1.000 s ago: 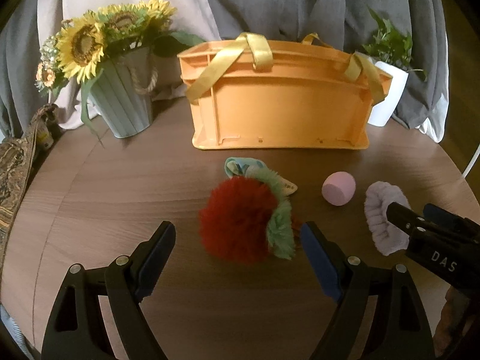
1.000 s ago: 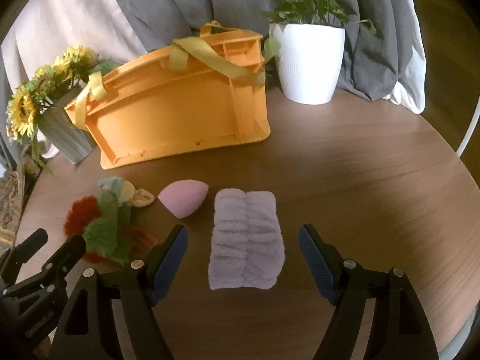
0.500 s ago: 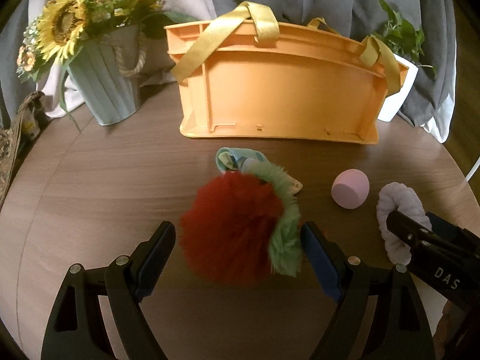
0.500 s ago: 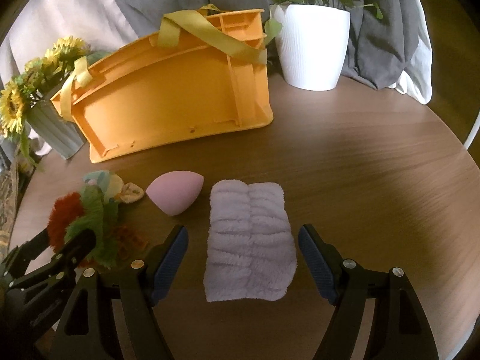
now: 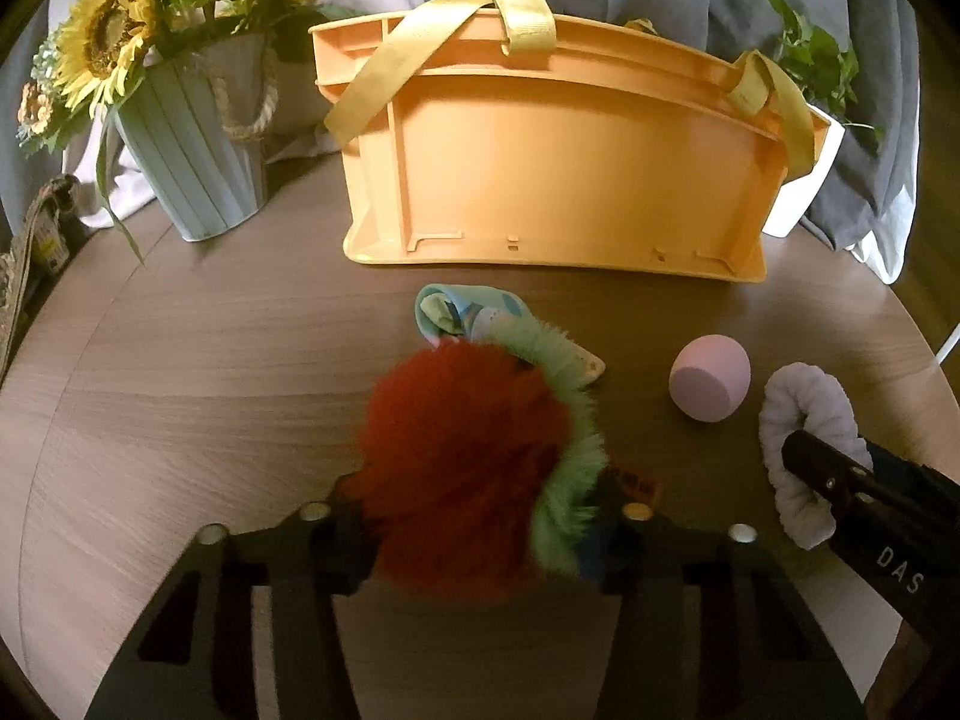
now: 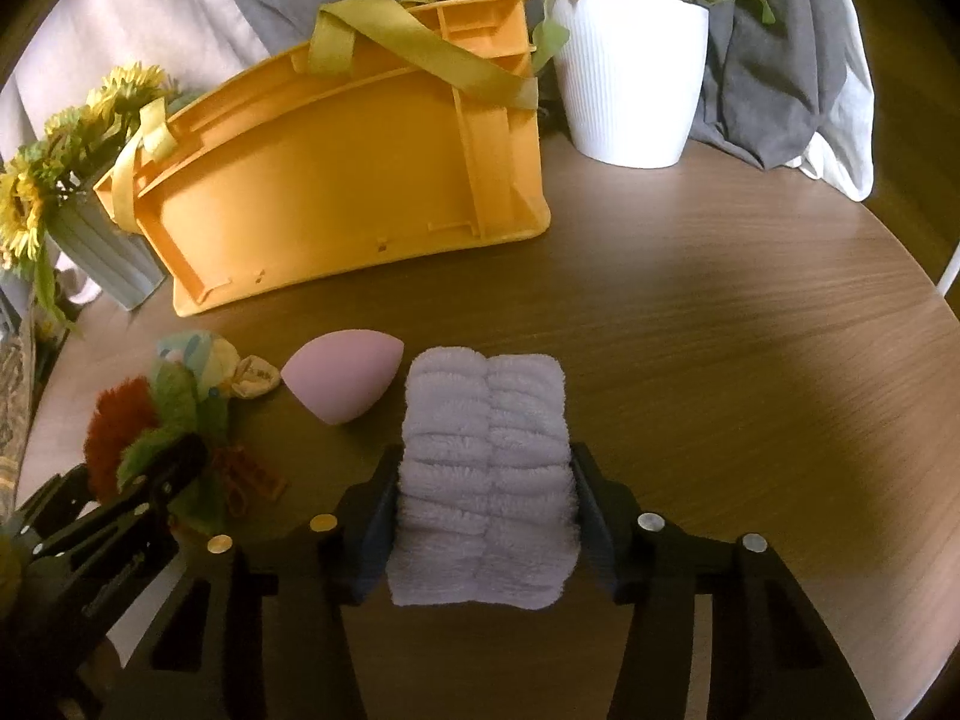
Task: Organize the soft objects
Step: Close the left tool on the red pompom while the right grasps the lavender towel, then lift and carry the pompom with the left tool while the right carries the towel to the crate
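two grips forming at once on the round wooden table. left gripper has its jaws closing around the red fluffy pompom, which has a green fuzzy collar on its right side; the fur already bulges over both pads, so contact looks made. right gripper is likewise closing on the near half of the folded lavender plush band, pads pressed into its two long edges.

both pieces lie in front of the orange basket, well short of its wall, with the pink egg-shaped sponge between them and a small pale blue cloth bundle just behind the pompom.

handling, as judged: all very light, fully soft, nothing breakable. pompom pile compresses a lot before the core resists, so a squeeze through the middle holds better than a pinch on fur tips, which may slide out. plush band is thick and springy; gripped across its width it should hang limp at the far end and could drag on the basket rim. the yellow straps drape across the basket opening and may snag a drooping end.
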Available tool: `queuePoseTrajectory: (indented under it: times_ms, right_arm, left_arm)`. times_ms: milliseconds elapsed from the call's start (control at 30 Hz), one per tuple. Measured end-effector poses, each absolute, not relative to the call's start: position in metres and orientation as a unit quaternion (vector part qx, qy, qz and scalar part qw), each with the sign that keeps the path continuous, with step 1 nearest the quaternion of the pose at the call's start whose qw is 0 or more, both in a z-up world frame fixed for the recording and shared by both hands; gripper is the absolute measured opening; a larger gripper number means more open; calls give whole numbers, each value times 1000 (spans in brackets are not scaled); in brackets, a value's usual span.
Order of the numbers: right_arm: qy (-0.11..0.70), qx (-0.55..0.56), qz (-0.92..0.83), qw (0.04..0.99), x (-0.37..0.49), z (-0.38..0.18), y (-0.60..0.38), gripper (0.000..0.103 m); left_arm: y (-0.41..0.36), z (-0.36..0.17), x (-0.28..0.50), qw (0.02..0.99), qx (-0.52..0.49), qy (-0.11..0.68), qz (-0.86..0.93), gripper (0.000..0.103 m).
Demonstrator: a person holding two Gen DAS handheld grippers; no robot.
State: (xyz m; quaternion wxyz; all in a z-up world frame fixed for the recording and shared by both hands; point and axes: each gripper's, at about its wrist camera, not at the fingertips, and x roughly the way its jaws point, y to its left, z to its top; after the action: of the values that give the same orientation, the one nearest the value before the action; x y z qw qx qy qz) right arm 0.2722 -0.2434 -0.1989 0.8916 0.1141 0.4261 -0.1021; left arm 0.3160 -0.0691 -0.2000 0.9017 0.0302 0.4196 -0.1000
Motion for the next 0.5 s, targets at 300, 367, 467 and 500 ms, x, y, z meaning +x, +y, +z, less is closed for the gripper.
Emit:
queuePoseTrajectory:
  times_ms: [300, 367, 467, 500]
  right_arm:
    - [417, 108, -95, 897, 265, -193, -242, 42]
    - [414, 107, -94, 899, 262, -191, -242, 41]
    - [411, 109, -90, 901, 259, -187, -241, 40]
    - [409, 109, -90, 901, 258, -185, -241, 40]
  left_arm:
    - [-70, -192, 308, 907, 30, 407, -104, 40]
    - [-70, -188, 304, 909, 29, 403, -105, 39]
    - [-70, -182, 299, 911, 29, 397, -106, 39]
    - [-69, -178, 297, 912, 27, 394, -106, 39]
